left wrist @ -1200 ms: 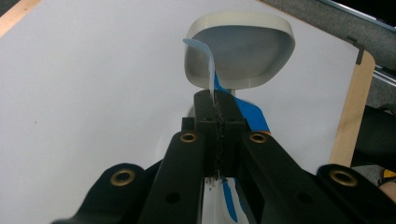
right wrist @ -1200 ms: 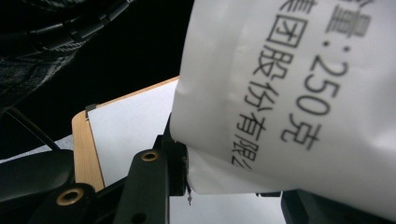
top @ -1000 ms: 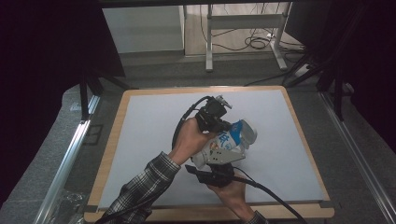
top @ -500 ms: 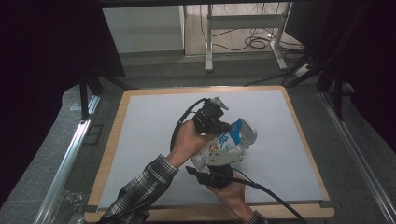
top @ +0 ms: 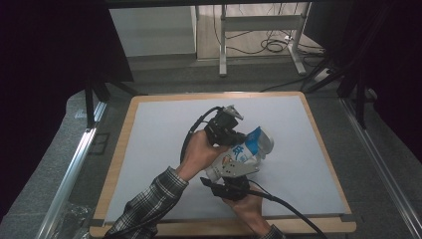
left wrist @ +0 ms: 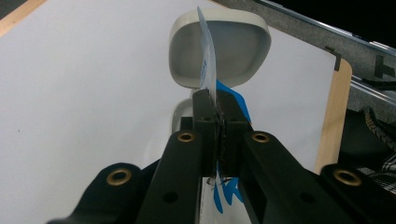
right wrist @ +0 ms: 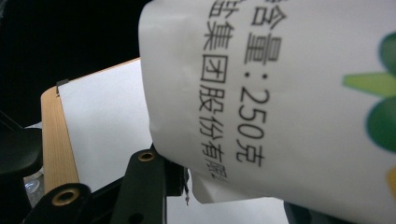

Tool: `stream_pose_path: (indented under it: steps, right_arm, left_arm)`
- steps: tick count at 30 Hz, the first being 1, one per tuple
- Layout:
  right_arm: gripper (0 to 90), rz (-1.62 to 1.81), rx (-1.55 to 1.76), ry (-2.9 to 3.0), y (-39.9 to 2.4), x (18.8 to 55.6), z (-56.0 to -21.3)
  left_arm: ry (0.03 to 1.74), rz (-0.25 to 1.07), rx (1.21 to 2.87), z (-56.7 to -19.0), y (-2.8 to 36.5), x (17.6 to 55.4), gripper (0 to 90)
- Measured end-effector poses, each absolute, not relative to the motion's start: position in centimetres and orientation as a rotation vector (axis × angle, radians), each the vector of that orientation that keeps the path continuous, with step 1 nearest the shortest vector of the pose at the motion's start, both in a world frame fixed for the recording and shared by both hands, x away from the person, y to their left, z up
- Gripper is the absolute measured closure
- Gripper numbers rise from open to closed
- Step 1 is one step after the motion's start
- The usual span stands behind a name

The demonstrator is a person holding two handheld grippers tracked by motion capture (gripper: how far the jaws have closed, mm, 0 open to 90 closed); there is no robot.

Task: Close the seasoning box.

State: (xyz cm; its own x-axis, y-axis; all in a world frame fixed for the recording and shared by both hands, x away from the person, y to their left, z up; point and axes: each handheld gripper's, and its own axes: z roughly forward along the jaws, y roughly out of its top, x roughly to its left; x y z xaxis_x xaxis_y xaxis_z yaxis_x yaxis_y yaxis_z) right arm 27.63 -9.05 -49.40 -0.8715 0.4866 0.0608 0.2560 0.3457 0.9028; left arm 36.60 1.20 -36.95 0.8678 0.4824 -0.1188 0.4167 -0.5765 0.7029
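Near the mat's (top: 149, 149) centre, the white-and-blue pouch (top: 242, 152) lies slanted, long axis running seven to one o'clock. Left gripper (left wrist: 217, 109) pinches its flat top seam tight above a beige bowl (left wrist: 219, 51); right gripper (top: 230, 185) clamps the bottom end at seven o'clock.

1. One white and blue pouch (top: 244, 152) is sitting near the board's centre.
2. One white bowl (left wrist: 219, 49) is lying at twelve o'clock from the left gripper's jaws.
3. Two grippers are working: the left gripper (top: 238, 137) and the right gripper (top: 234, 174).
4. One white board (top: 149, 144) is lying underneath.
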Motion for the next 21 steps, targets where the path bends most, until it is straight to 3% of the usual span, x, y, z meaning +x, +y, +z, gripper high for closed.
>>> stream_pose_path:
  steps: [21]
  right_arm:
    - [62.0, 1.504, 0.644, 2.382, -9.17, 27.42, -49.89]
  left_arm:
    - [0.602, 0.097, 2.284, -36.36, 1.90, 36.12, 89.0]
